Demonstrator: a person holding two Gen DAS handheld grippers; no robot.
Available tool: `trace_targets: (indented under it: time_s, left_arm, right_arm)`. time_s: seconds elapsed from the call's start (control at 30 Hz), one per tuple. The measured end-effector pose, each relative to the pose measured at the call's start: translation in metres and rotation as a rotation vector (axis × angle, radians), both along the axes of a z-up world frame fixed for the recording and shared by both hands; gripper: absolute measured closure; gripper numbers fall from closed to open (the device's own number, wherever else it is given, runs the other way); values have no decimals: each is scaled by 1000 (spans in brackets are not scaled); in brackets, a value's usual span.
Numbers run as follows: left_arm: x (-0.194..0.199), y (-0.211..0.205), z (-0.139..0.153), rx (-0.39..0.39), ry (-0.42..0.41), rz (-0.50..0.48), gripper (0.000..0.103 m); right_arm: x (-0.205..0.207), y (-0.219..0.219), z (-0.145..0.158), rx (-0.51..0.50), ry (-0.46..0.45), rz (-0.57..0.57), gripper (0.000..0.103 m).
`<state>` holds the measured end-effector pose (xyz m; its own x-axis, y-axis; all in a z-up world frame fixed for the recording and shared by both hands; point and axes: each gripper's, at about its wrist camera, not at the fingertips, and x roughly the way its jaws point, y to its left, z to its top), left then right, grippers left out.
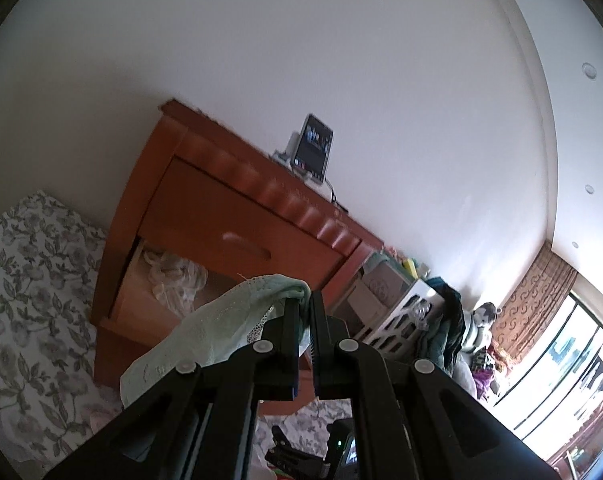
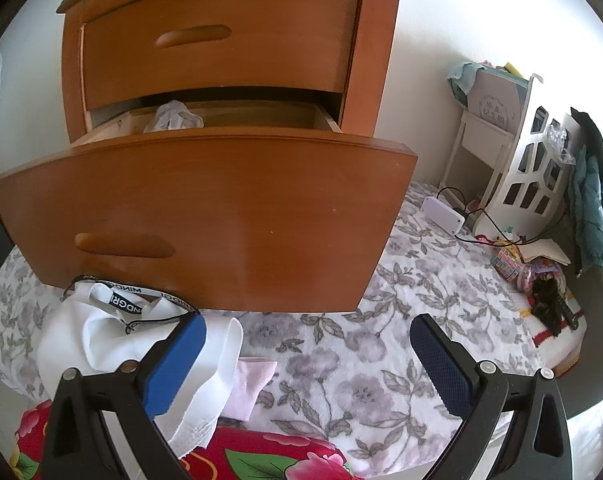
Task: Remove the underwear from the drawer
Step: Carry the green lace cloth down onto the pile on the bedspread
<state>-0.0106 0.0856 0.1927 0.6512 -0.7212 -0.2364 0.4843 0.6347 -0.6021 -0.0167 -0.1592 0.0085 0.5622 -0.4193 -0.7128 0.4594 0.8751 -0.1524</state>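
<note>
My left gripper (image 1: 306,300) is pinched tight on a fold of pale green underwear (image 1: 205,332), clear of the open drawer (image 2: 205,208) and hanging off the left finger; my right gripper (image 2: 307,344) stands wide and empty over the floral sheet (image 2: 341,360). The bite looks thin, right at the tips, so I reckon a quick swing could let the cloth slide free, or the trailing end could catch on the drawer front. More garments (image 2: 173,117) remain inside
</note>
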Motion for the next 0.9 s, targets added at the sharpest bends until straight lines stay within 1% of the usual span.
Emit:
trace_targets:
  time_s: [0.3, 0.43, 0.63, 0.9]
  left_arm:
    - [2, -26, -27, 65, 65, -69, 99]
    - [2, -37, -34, 88, 89, -101, 99]
    - [3, -48, -41, 132, 99, -103, 99]
    - [11, -60, -60, 173, 148, -113, 99]
  right_arm:
    - [0, 0, 0, 1, 3, 1, 0]
    - [0, 0, 0, 1, 3, 1, 0]
    - [0, 0, 0, 4, 4, 1, 0]
    - [0, -1, 0, 4, 3, 1, 0]
